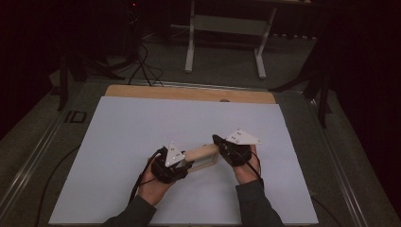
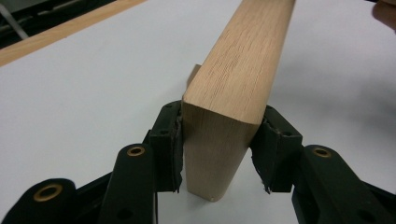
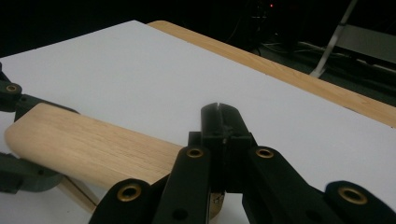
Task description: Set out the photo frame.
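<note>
Two grippers work one piece here: a light oak-coloured wooden bar with rounded edges (image 1: pixel 202 152), fixed to a thinner wooden frame below it (image 1: pixel 204 165), lying on the white sheet (image 1: pixel 142 127) that covers the wooden table (image 1: pixel 189 93), near the person's edge and roughly central.

Left gripper (image 2: pixel 219 144): its view looks along the bar's length with the bar's end between the jaws. The left pad (image 2: pixel 173 140) appears to touch the side of the bar. The right pad (image 2: pixel 268 144) stands just beside the wood, and a thin gap seems visible lower down. Judged as jaws spread around the bar end, no firm pinch; contact on the right side cannot be fully settled.

Right gripper (image 3: pixel 223 122): jaws pressed together with nothing between them. The closed tips rest just past the other end of the bar, whose flat top runs away to the left in that view. Whether the tips press on the bar or merely sit over it cannot be told. In the high view it sits at the bar's right end (image 1: pixel 222 144).

Progress, as a judgement: the bar is down on the sheet and looks supported by it, so placement appears mostly done. Left: clear the left jaws off the end and lift the right gripper away. No other parts lie on the sheet.
</note>
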Demonstrator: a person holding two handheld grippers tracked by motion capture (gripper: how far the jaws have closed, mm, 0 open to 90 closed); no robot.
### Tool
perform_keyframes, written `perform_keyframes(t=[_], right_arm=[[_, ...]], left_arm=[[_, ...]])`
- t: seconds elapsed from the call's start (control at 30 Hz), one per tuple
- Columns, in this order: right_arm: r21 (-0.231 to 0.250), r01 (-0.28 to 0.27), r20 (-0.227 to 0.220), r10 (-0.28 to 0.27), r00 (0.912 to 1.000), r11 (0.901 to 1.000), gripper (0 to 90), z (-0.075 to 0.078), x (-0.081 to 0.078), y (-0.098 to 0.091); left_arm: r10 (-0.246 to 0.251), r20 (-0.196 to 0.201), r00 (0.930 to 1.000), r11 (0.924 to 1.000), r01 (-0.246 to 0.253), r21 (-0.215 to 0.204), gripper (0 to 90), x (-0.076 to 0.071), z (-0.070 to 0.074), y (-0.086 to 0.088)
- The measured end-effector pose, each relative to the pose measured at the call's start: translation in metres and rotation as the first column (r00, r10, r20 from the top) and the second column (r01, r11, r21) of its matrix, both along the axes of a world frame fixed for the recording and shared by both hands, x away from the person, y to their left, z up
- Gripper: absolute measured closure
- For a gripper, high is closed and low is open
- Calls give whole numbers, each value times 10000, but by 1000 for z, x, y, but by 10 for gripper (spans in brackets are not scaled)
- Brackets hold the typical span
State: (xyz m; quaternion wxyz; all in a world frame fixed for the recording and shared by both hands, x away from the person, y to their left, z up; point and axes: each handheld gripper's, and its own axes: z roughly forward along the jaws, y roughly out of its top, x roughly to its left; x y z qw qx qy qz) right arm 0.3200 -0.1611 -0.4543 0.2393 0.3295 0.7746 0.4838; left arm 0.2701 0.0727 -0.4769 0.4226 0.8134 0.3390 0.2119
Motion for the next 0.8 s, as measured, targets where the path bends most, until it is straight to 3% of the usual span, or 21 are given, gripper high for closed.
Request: perform_keyframes(t=[0.57,0.8], right_arm=[[-31,2,-36,-2,10000,10000,899,0,0,0],[-58,-20,-15,20,10000,10000,898,0,0,0]], left_arm=[[525,-74,9986,9983,-526,-238,564,6,-2,5],[577,65,9983,9983,-576,-80,556,5,-2,3]])
